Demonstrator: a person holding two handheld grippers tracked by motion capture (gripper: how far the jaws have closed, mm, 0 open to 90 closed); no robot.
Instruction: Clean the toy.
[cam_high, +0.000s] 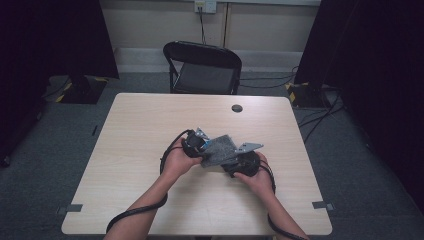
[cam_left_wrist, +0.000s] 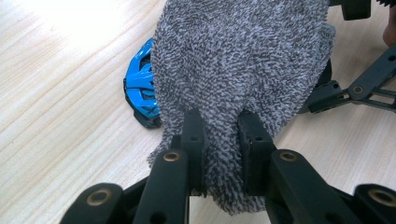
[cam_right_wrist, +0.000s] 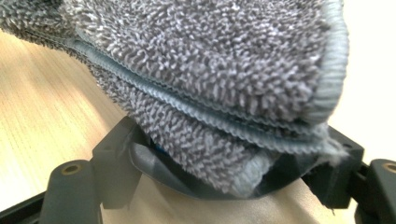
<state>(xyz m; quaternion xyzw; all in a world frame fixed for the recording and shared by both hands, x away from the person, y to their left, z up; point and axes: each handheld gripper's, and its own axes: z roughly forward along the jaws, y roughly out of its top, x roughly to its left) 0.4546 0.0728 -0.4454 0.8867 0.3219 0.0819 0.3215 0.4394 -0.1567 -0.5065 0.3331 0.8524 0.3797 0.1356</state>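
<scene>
Grey cloth (cam_high: 220, 149) held between two grippers at frame centre, above the table (cam_high: 140, 130).
Left gripper (cam_left_wrist: 220, 140) pinches the cloth's bunched end tight; right gripper (cam_right_wrist: 224, 182) stands wide, seemingly clamping its folded edge; blue object (cam_left_wrist: 140, 88) left of it.

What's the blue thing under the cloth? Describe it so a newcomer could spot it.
Start at the light wooden table, then find the grey terry cloth held between the two grippers near its middle. In the left gripper view, a small object peeks out from the cloth's left edge, lying on the tabletop. Its glossy bright blue ribs over black stand out against grey, black and wood.
</scene>
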